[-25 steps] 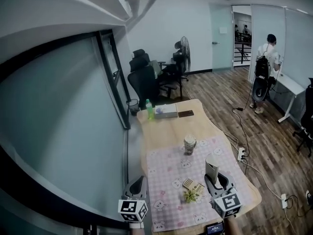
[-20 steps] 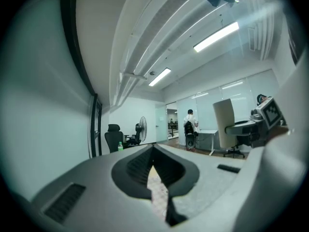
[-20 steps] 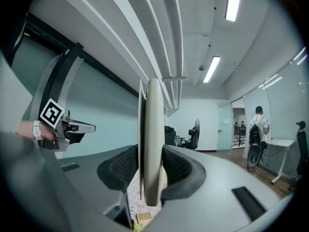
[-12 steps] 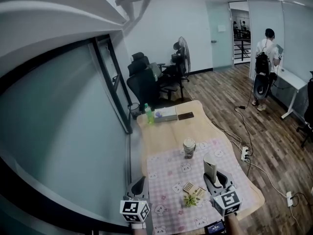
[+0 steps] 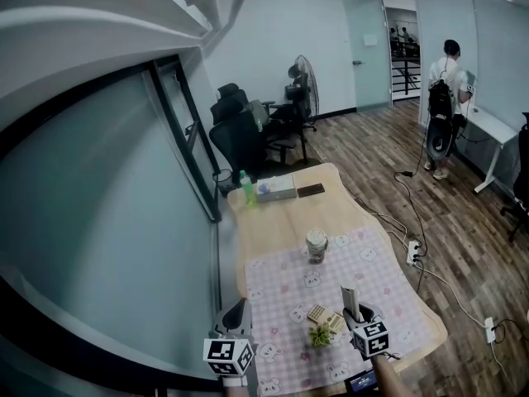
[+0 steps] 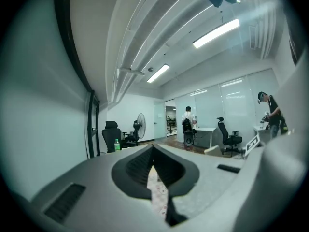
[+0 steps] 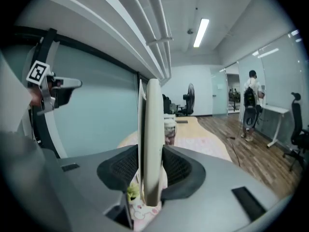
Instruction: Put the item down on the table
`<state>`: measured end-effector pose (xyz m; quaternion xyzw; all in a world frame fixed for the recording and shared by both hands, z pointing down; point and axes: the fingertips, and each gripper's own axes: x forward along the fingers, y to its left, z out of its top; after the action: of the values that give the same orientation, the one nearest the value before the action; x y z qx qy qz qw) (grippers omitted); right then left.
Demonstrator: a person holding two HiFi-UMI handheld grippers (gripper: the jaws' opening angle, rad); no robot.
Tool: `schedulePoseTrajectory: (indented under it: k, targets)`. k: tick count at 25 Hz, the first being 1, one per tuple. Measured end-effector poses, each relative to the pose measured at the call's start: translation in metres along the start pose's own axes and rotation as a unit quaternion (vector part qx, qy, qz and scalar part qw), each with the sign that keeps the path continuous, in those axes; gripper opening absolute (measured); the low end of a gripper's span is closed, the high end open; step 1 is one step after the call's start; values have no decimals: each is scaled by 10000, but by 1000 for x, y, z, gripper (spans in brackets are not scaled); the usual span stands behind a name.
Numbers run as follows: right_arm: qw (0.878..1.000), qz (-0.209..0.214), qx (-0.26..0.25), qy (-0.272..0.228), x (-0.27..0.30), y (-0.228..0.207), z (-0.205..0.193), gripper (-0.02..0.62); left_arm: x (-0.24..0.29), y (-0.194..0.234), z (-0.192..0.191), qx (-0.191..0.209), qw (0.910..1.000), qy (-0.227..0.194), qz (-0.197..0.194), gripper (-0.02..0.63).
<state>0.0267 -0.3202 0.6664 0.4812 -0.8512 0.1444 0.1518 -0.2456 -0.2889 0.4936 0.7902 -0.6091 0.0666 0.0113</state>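
My right gripper (image 5: 354, 313) is shut on a flat white item (image 5: 350, 298), held upright on its edge low over the pink checked tablecloth (image 5: 281, 292). In the right gripper view the flat white item (image 7: 152, 144) stands edge-on between the dark pads of the right gripper (image 7: 152, 178). Its lower end is hidden by the jaws, so I cannot tell whether it touches the cloth. My left gripper (image 5: 234, 319) hovers at the table's near left edge; in the left gripper view the left gripper (image 6: 157, 178) looks shut with nothing in it.
A small green plant (image 5: 321, 334) and a wooden block (image 5: 317, 312) lie just left of the right gripper. A cup (image 5: 316, 244) stands mid-table. At the far end are a green bottle (image 5: 244, 187), a box (image 5: 276, 190) and a dark phone (image 5: 312, 190). Office chairs (image 5: 240, 135) and a person (image 5: 440, 98) are beyond.
My right gripper has dropped toward the tablecloth with the white item still in it and rolled a little. The left gripper has hardly shifted.
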Motion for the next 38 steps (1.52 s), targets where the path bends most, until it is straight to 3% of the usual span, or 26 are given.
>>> schedulePoseTrajectory:
  k: [5, 9, 14, 18, 23, 28, 38]
  targets:
    - [9866, -225, 834, 1382, 21, -21, -126, 156, -3, 1, -6, -32, 10000, 48, 55, 0]
    - [9607, -228, 1266, 2458, 21, -19, -200, 156, -7, -1, -5, -46, 9999, 79, 55, 0]
    - [9211, -322, 1545, 3560, 11, -16, -252, 155, -6, -4, -4, -32, 9999, 94, 24, 0]
    - [9108, -280, 1605, 3792, 11, -15, -258, 154, -5, -7, -4, -22, 9999, 103, 19, 0]
    - [9232, -153, 1802, 3392, 15, -7, -232, 153, -4, -7, -5, -13, 9999, 123, 38, 0]
    - [9141, -390, 2180, 3396, 13, -18, -240, 152, -1, -10, -6, -9, 9999, 126, 2, 0]
    - [9112, -262, 2422, 3323, 15, -19, -245, 155, -2, -13, -3, 0, 9999, 116, 30, 0]
